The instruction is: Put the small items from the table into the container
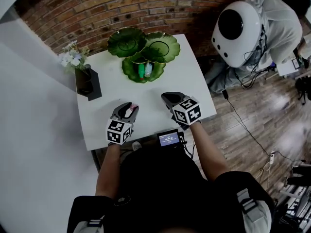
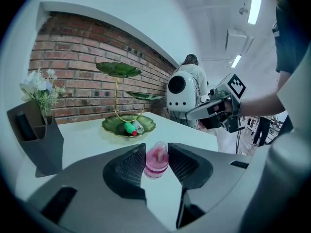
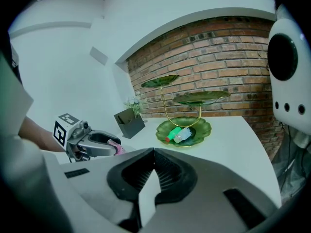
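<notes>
Two claws: the left gripper (image 1: 129, 109) was clamped on a pink bottle (image 2: 157, 160) over the table (image 1: 150, 97), and the right gripper (image 3: 153, 152) was pinched fully shut with nothing in it. Further out, a green bottle (image 2: 129, 128) and a clear bottle (image 2: 138, 126) lay side by side in the bottom dish (image 2: 110, 128) near the brick wall (image 1: 97, 13)

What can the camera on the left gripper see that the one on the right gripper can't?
Only the left gripper view: the right gripper from outside, and the pink bottle clamped between the left jaws. Only the right gripper view: the left gripper from outside with its marker cube, and the right jaws closed on nothing. Both: the green tiered stand, two small bottles in its bottom dish, the flower holder, the brick wall.
</notes>
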Tool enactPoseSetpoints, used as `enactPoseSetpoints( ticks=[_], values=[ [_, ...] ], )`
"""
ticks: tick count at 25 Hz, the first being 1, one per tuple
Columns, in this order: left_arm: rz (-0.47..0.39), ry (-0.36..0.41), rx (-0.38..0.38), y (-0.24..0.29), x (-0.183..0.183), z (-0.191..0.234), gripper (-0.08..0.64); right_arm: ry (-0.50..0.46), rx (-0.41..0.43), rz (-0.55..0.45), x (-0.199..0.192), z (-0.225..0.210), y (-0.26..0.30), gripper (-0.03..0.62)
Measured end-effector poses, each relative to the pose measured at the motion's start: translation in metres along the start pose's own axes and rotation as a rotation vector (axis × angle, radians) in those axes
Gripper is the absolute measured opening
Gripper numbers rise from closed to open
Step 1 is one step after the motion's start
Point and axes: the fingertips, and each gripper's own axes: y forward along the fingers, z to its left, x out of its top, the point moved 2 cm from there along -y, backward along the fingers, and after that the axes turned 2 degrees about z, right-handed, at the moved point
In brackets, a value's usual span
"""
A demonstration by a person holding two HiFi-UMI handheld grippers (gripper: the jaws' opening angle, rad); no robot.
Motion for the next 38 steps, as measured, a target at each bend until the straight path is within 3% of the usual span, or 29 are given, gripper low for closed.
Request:
enactPoseSetpoints(
  ticks=[20,38],
  values=[
    [-0.013,0.031,-0.012,0.027,0.028,0.018,0.147,0.006,-0.010,0.004,0.009,-0.020,0.011,0.015],
    [-0.011,0.064,0.031,0.079,0.066,0.067,0.147,0.024,0.004,0.032,0.022,-0.045,0.039,0.015]
  ],
)
